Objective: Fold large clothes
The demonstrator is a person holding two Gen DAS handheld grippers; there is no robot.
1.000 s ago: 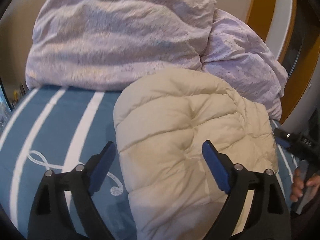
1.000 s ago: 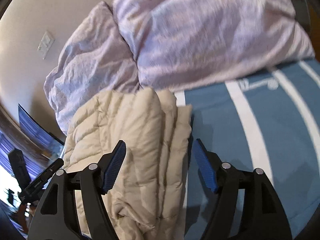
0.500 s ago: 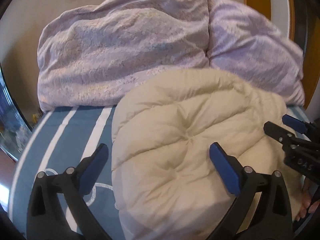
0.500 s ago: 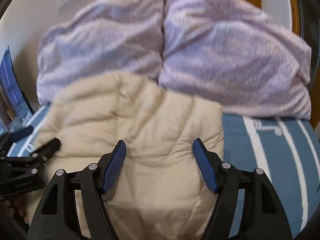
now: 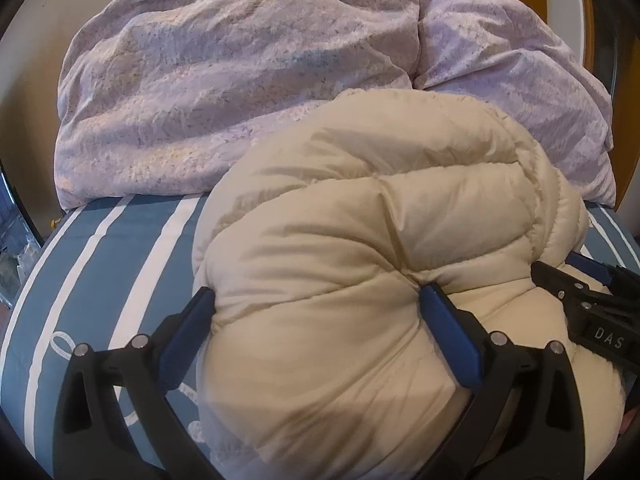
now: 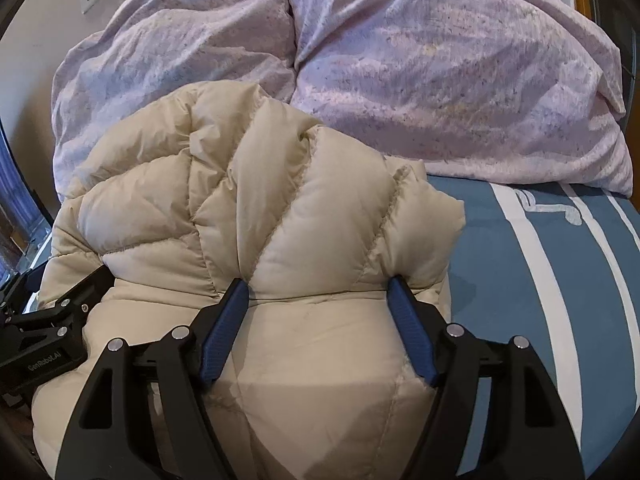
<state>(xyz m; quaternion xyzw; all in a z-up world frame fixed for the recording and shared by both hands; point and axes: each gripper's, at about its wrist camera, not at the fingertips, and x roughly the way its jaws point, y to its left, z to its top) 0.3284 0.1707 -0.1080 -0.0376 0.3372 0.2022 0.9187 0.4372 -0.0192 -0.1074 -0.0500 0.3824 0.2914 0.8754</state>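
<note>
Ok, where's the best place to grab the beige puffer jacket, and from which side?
Grip the beige puffer jacket at its near folded edge, coming from the front at a downward slant. The quilted bulges are springy, so bite along a stitched seam, where padding is likely thinnest. The lilac pillows block the far side.

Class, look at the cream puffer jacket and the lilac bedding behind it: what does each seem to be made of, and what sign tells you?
Puffer jacket: likely thin synthetic shell, nylon or polyester, over down or fibre fill; slight sheen, stitched quilt lines, swollen panels. Lilac bedding: probably matte woven cotton or blend; crinkled, speckled surface, no shine. Exact fibres cannot be told.
</note>
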